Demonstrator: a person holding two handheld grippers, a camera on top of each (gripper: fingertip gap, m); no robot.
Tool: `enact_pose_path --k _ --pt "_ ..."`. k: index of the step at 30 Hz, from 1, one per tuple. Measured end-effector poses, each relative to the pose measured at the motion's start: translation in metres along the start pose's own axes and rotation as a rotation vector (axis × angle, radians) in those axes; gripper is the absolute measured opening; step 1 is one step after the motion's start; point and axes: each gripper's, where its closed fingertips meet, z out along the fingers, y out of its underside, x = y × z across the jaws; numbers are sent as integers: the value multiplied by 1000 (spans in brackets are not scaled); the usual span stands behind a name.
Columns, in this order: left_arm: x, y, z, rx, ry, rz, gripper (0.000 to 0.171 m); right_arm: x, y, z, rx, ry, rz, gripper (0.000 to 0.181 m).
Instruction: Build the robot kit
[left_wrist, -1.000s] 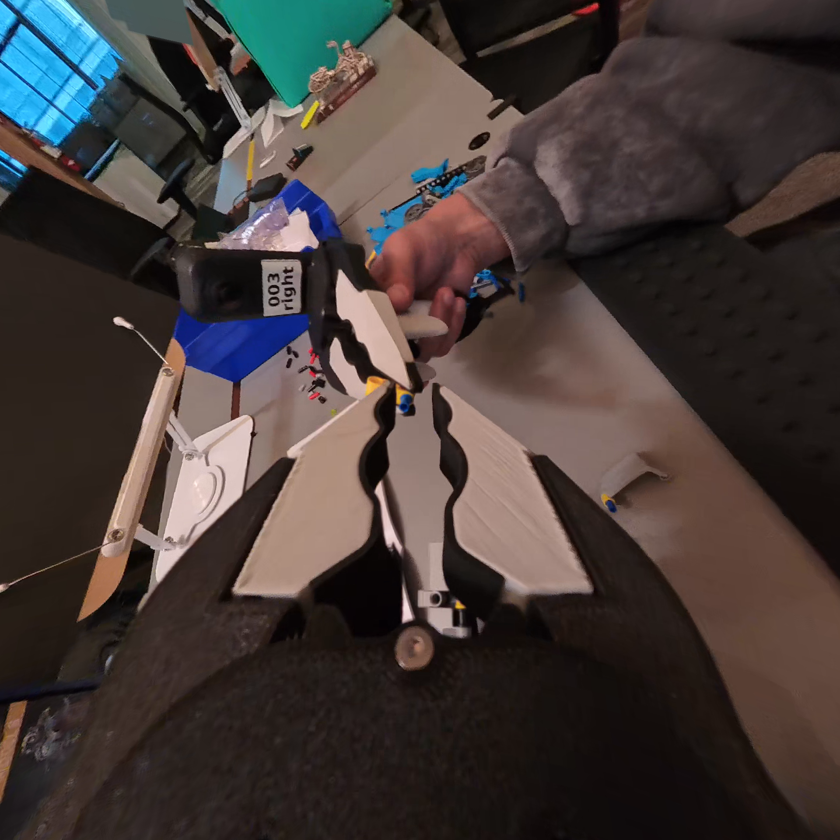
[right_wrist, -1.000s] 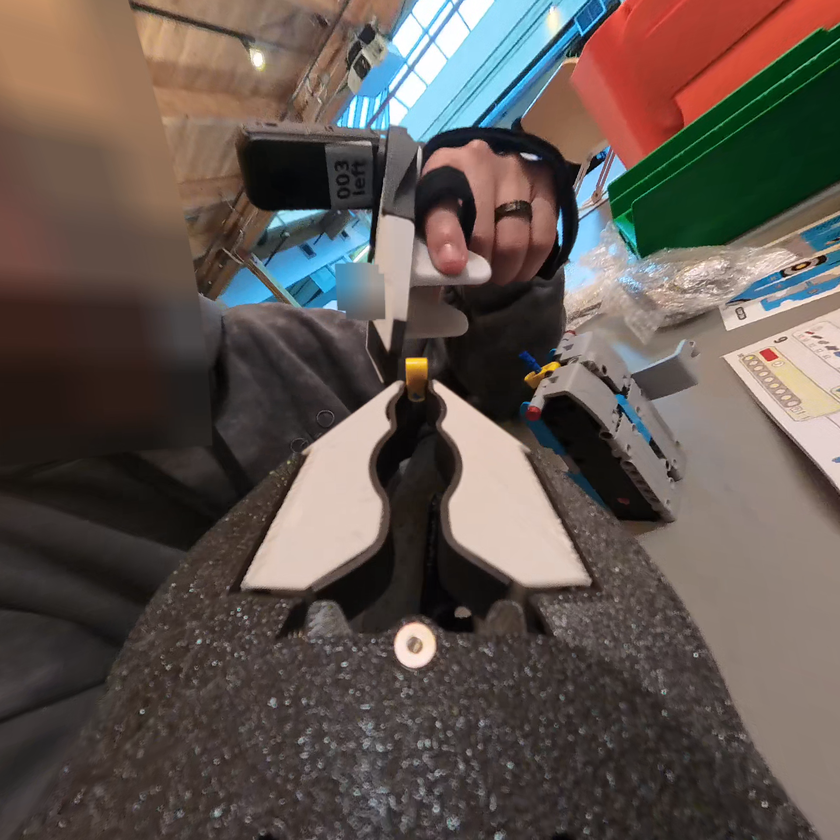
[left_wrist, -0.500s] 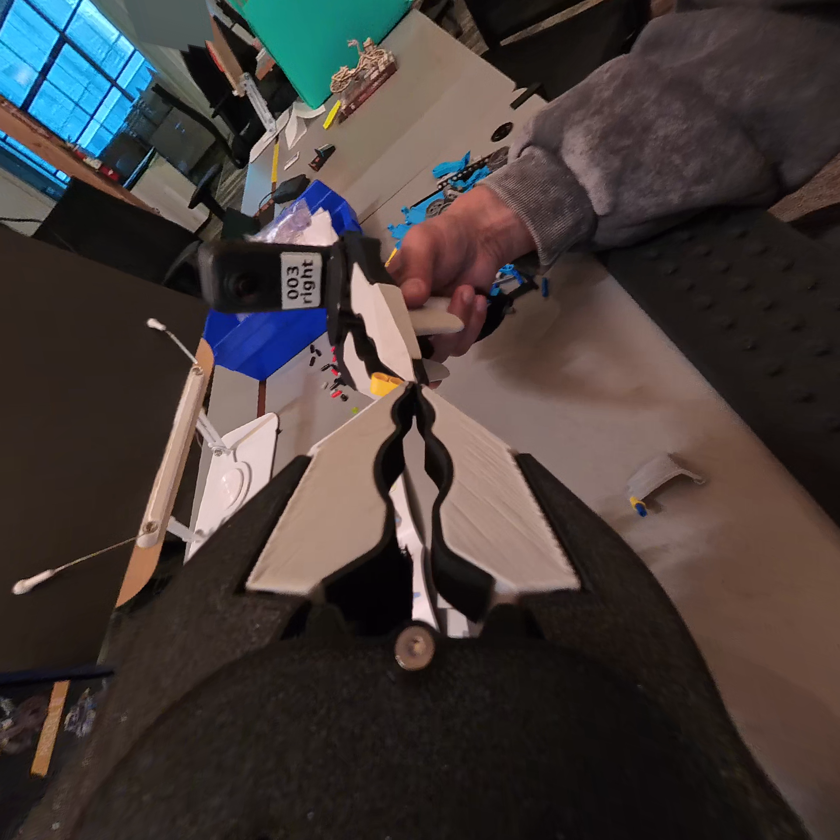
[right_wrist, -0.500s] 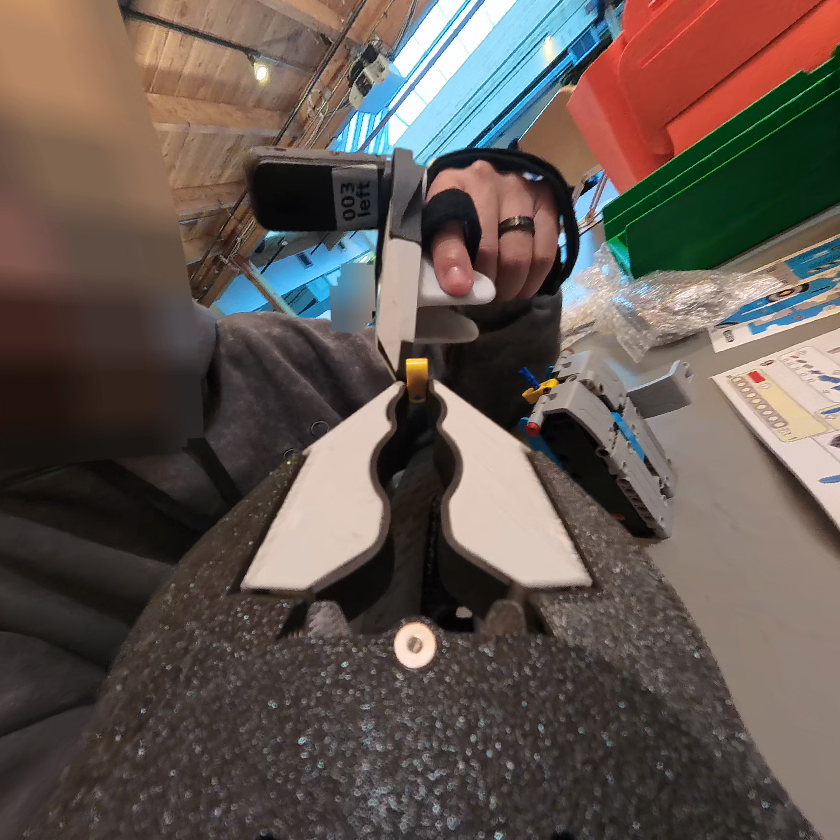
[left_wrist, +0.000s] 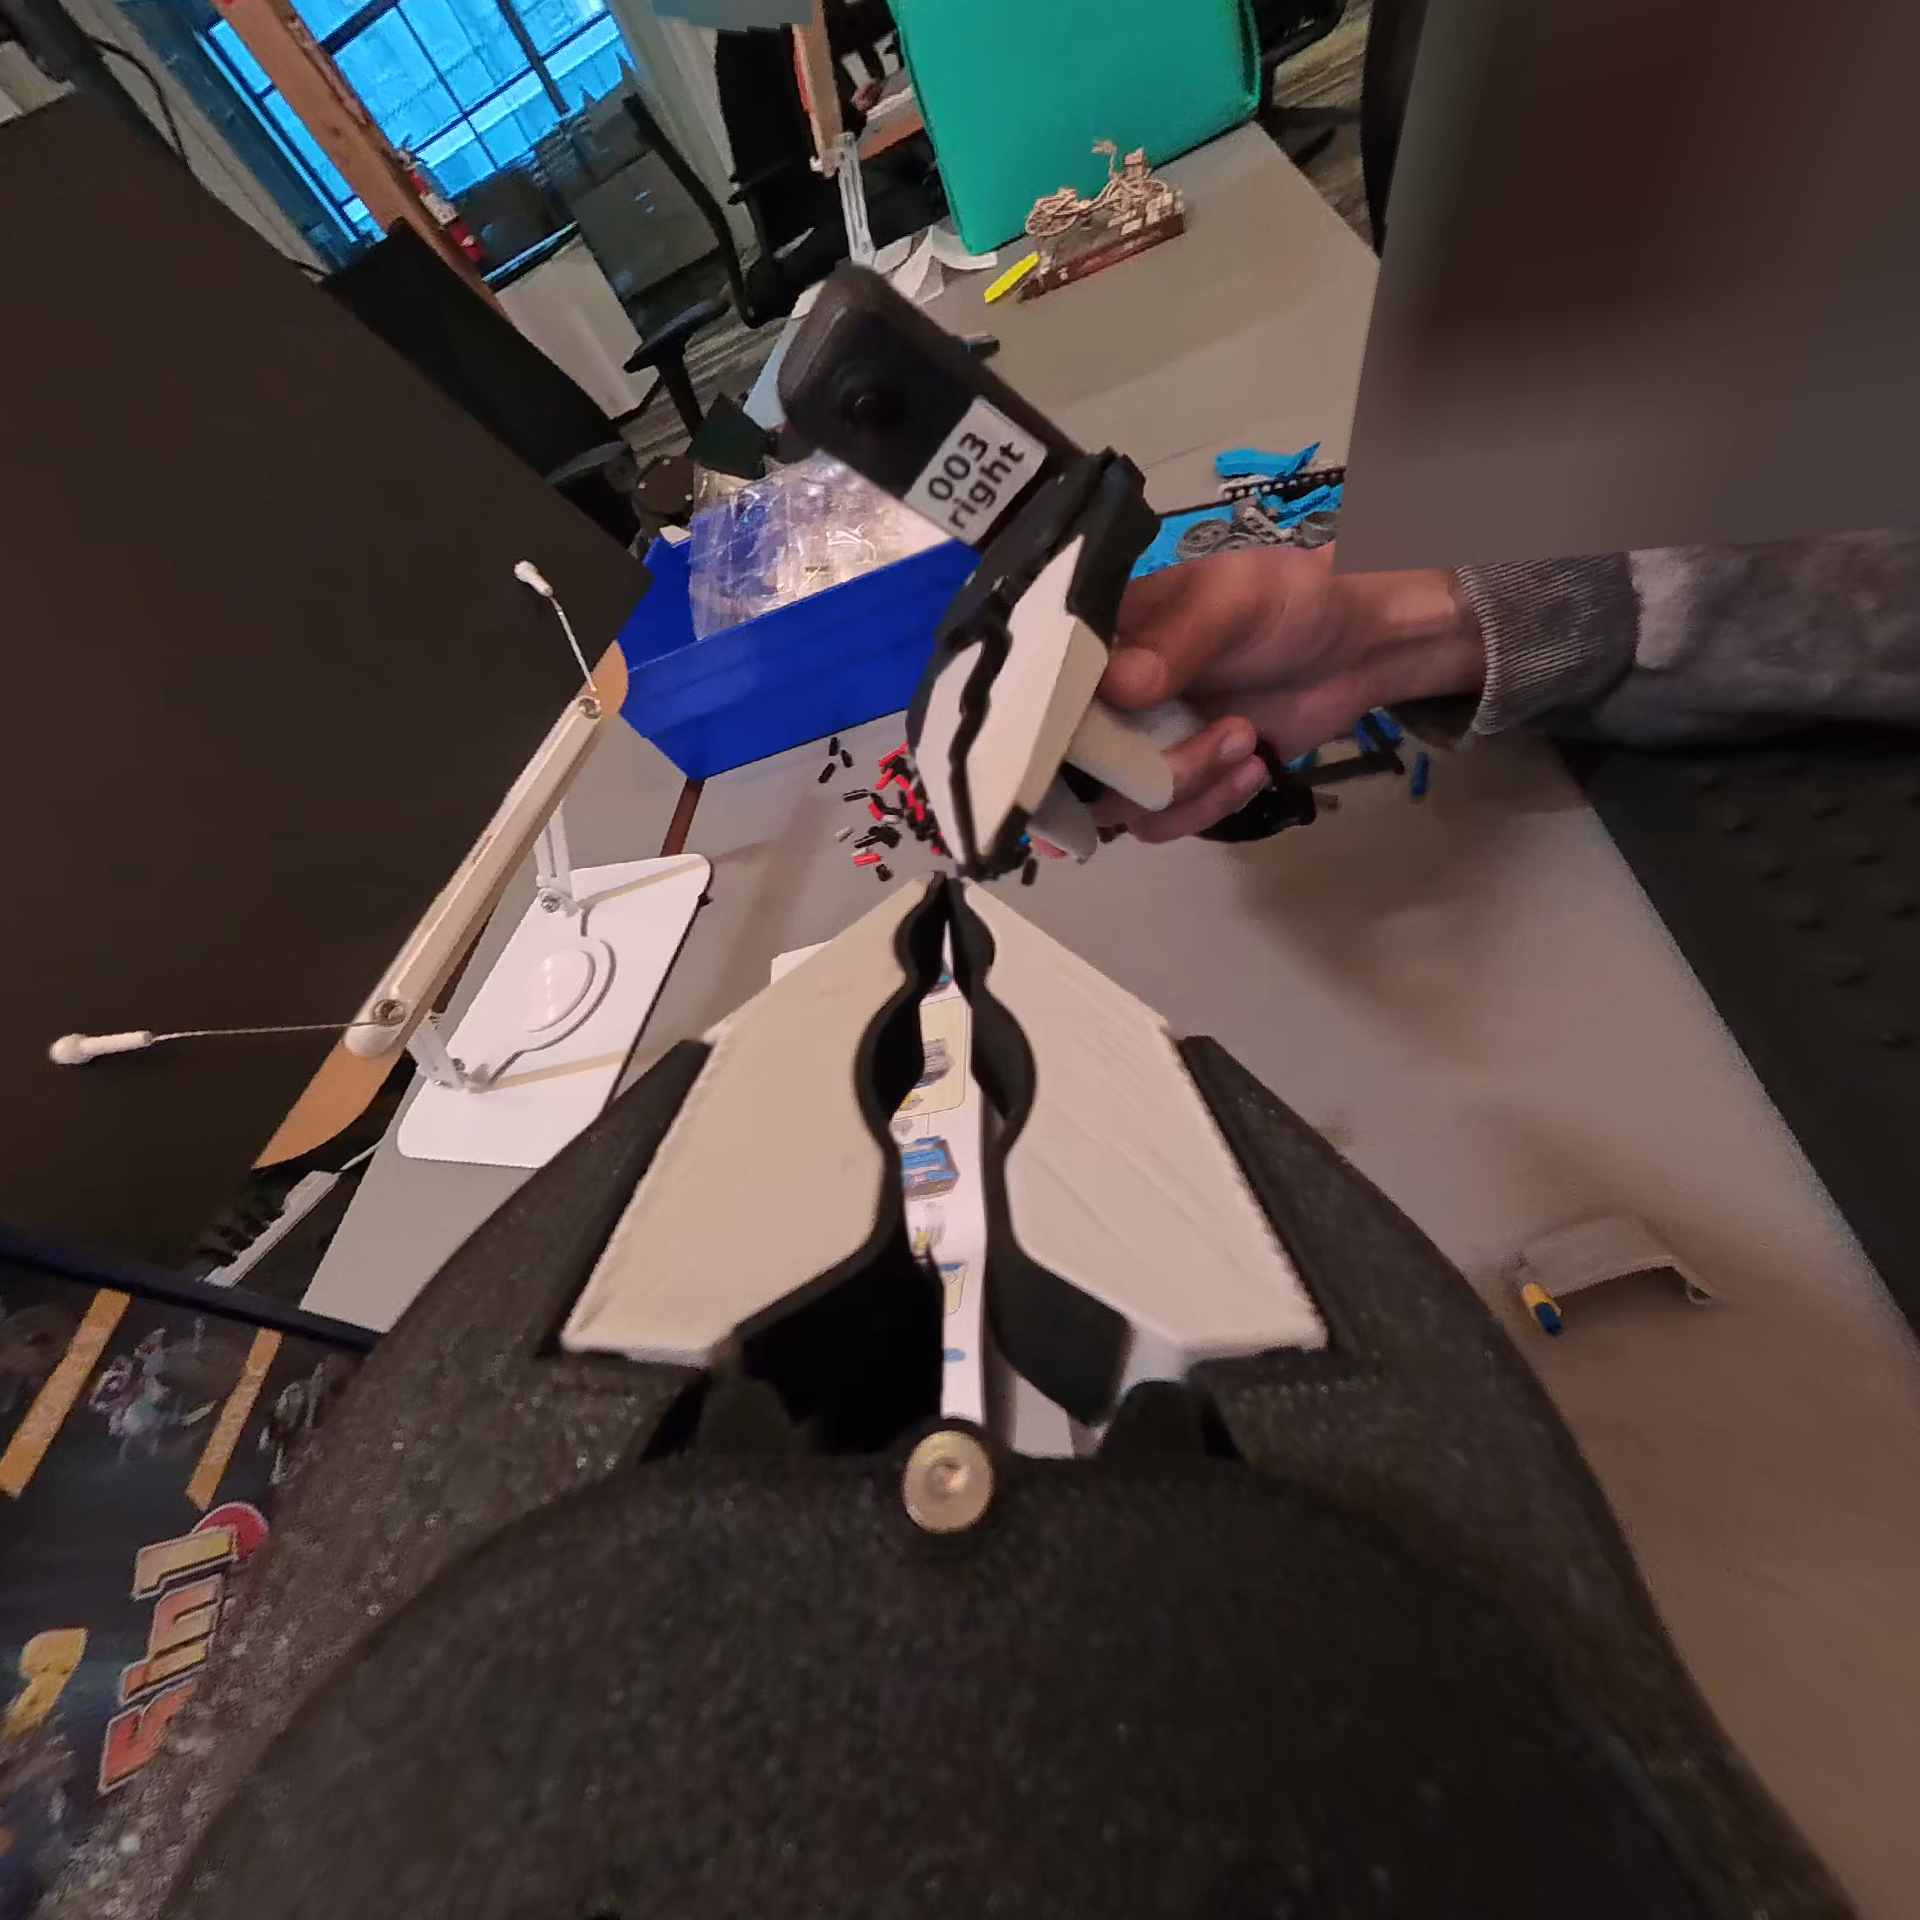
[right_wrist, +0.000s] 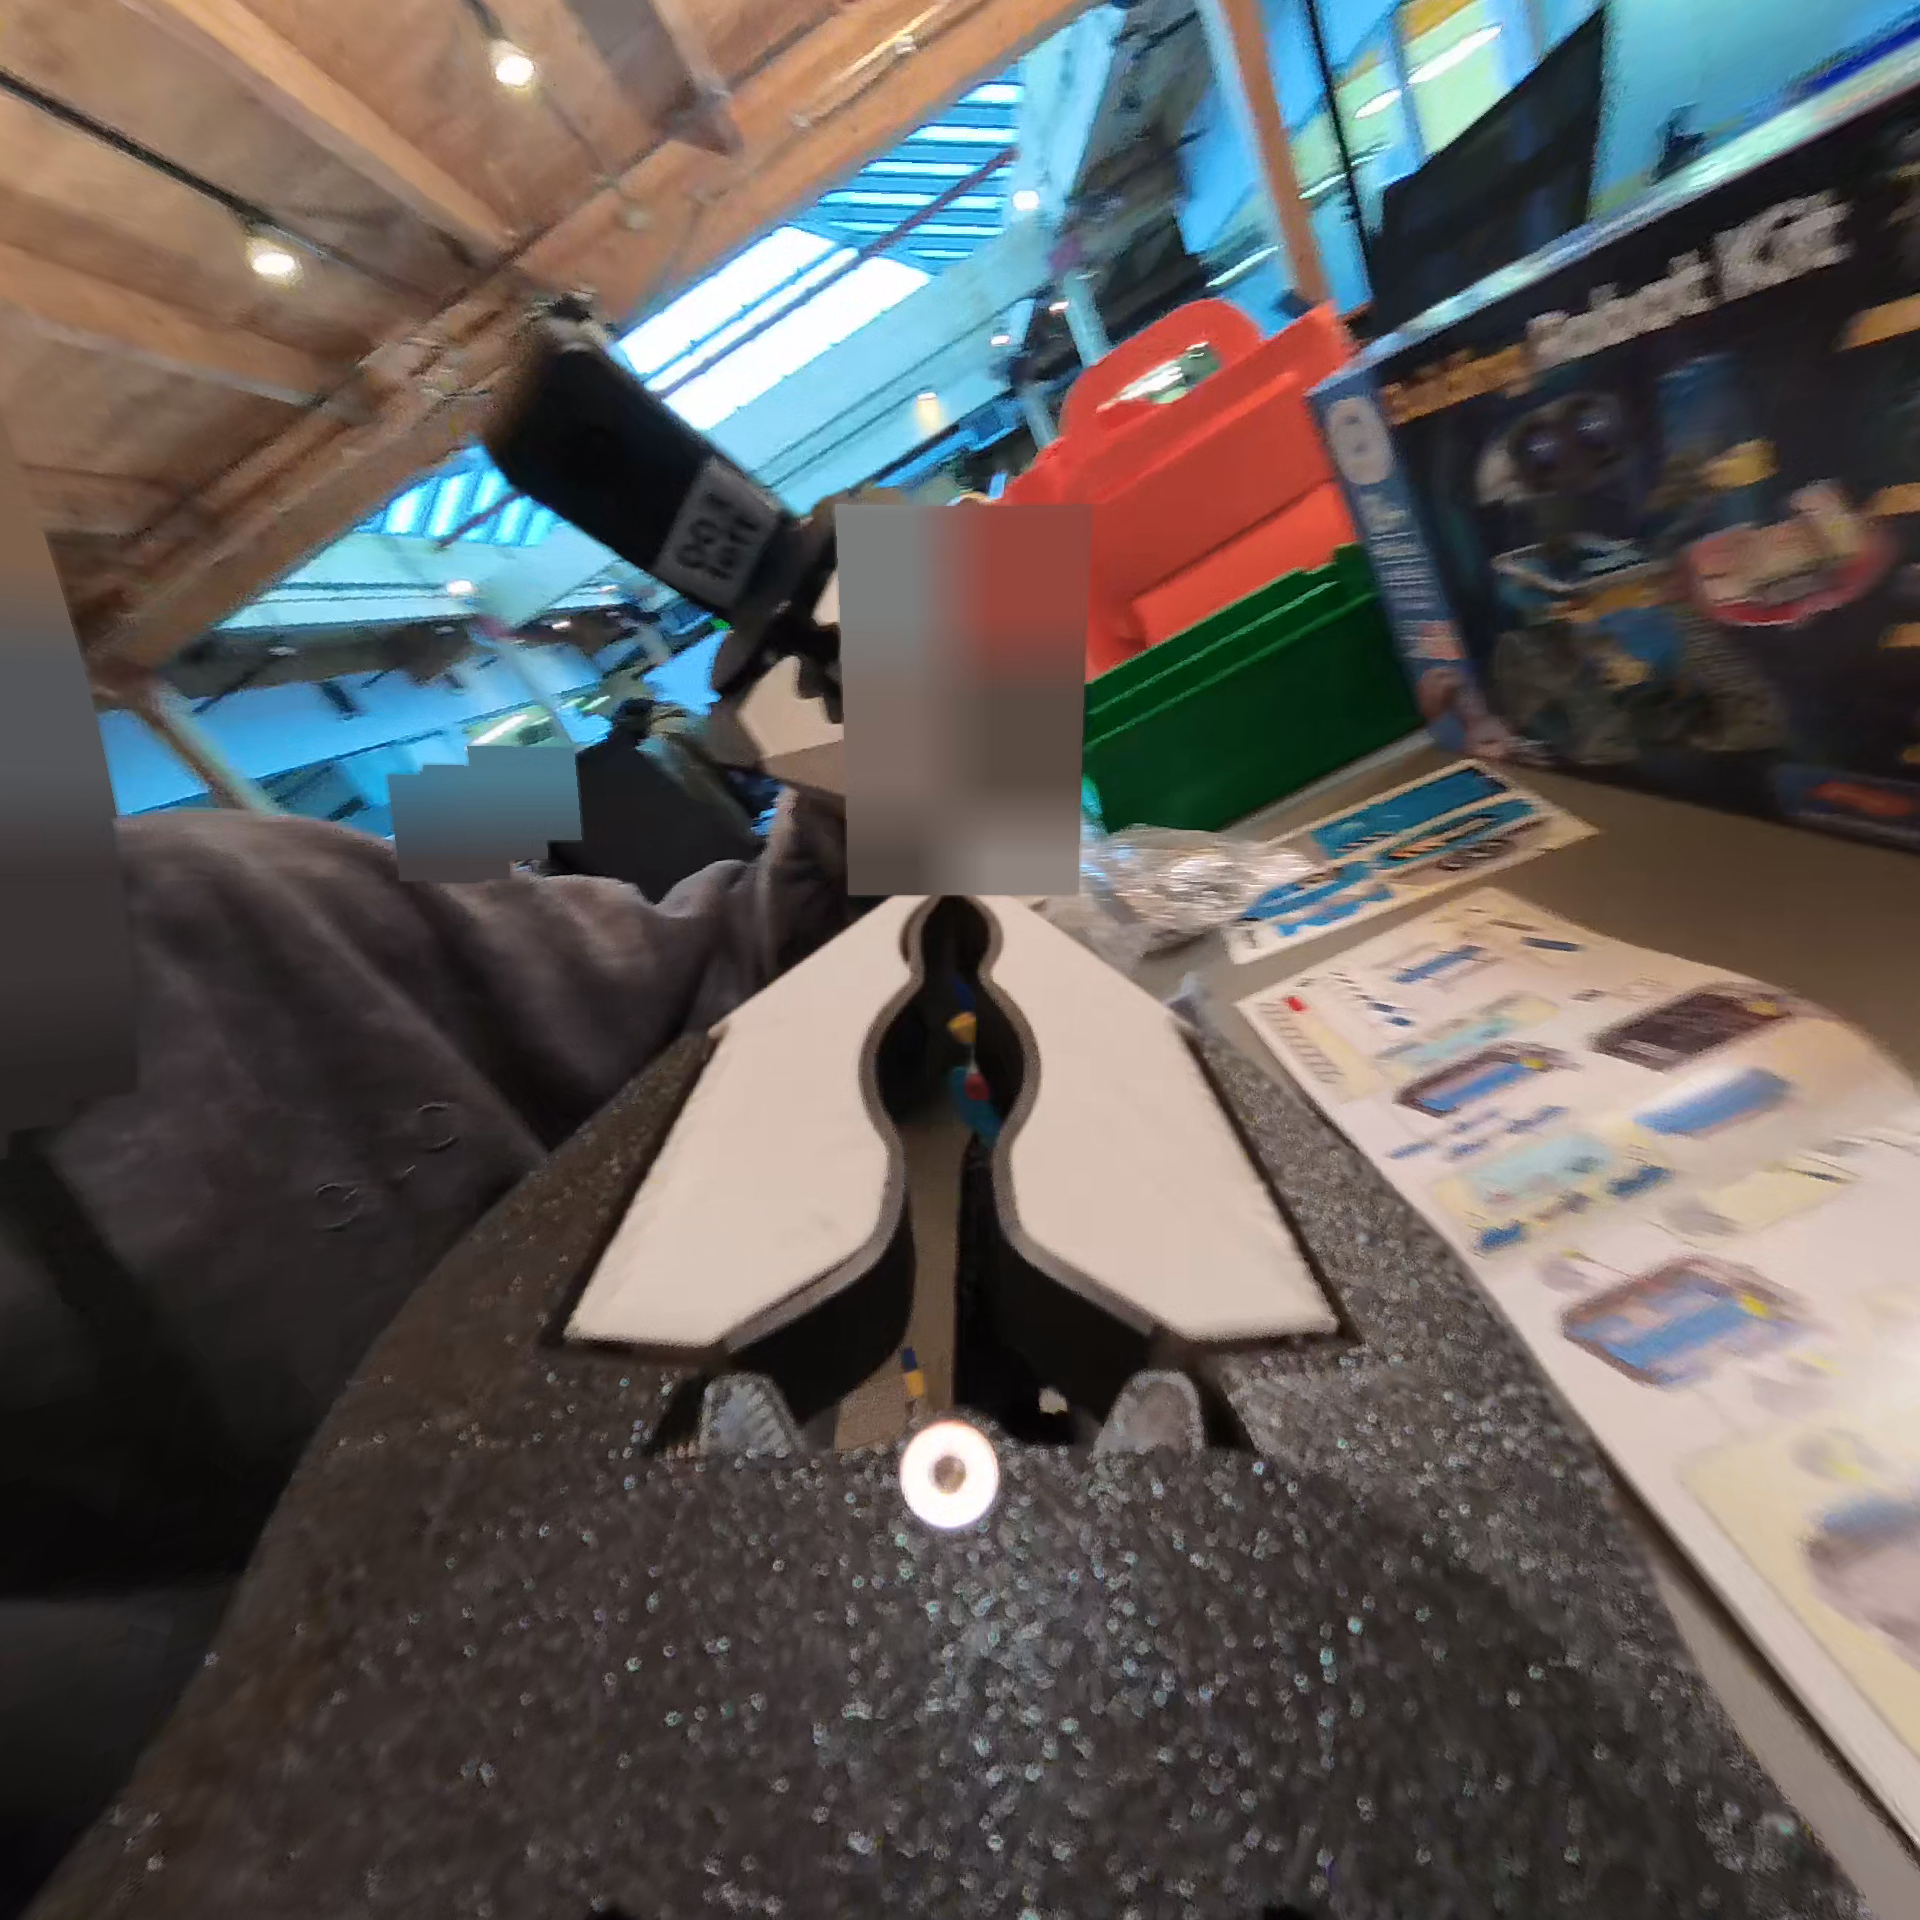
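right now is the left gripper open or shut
Shut: in the left wrist view the left gripper's fingers meet at their tips, and nothing shows between them.

Our right gripper (right_wrist: 951, 914) has its fingers nearly together, tips hidden behind a blur patch. Beside it on the table (right_wrist: 1704, 883) lies an instruction sheet (right_wrist: 1558, 1132). Farther off stand a kit box (right_wrist: 1662, 499), green bins (right_wrist: 1236, 707) and an orange case (right_wrist: 1195, 488). A grey sleeve (right_wrist: 364, 1018) fills our left.
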Motion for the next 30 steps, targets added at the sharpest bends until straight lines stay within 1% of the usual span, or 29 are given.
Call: enact_pose_path --k 2,4,6,7,8,9,10,11,13,14,15,17,19,21,22,23,26,29,30 --pt "-3 -1 -1 -13 -21 -8 0 14 -10 -12 37 98 -23 0" --pt "-9 -2 -4 -27 -64 -2 0 22 -24 -26 107 164 -46 0" --pt "-13 -1 -8 -52 -87 -1 0 37 -29 -39 120 254 -39 0" --pt "-17 0 -11 -66 -111 -5 0 50 -26 -45 97 333 -38 1" --pt "-23 2 -14 -85 -142 -22 0 64 -20 -51 57 426 -49 7" --pt "-30 6 -19 -107 -187 -52 1 79 -12 -57 0 518 -74 13" --pt "-40 13 -24 -130 -252 -95 5 91 -2 -61 -66 598 -106 14" --pt "-52 23 -32 -149 -321 -145 9 102 9 -63 -137 663 -132 16" --pt "-70 48 -48 -161 -423 -271 12 115 34 -59 -286 725 -170 22" --pt "-77 64 -55 -158 -456 -340 14 117 47 -54 -361 728 -186 23" --pt "-82 82 -62 -157 -488 -406 17 115 61 -46 -429 697 -189 23" --pt "-82 115 -73 -129 -535 -514 18 105 87 -28 -539 596 -174 26" --pt "-75 141 -81 -94 -581 -559 18 93 109 -19 -645 505 -178 29" --pt "-71 158 -89 -65 -653 -530 18 83 124 -15 -719 434 -210 30" --pt "-69 163 -91 -64 -685 -506 17 77 129 -12 -744 401 -224 31" --pt "-66 165 -91 -64 -688 -485 16 71 133 -10 -767 372 -239 31" --pt "-54 160 -79 -55 -629 -458 15 62 146 -5 -818 317 -278 29" --pt "-48 156 -73 -84 -618 -402 15 56 161 1 -860 263 -278 29" --pt "-46 155 -71 -86 -604 -400 15 58 165 2 -877 269 -289 29"
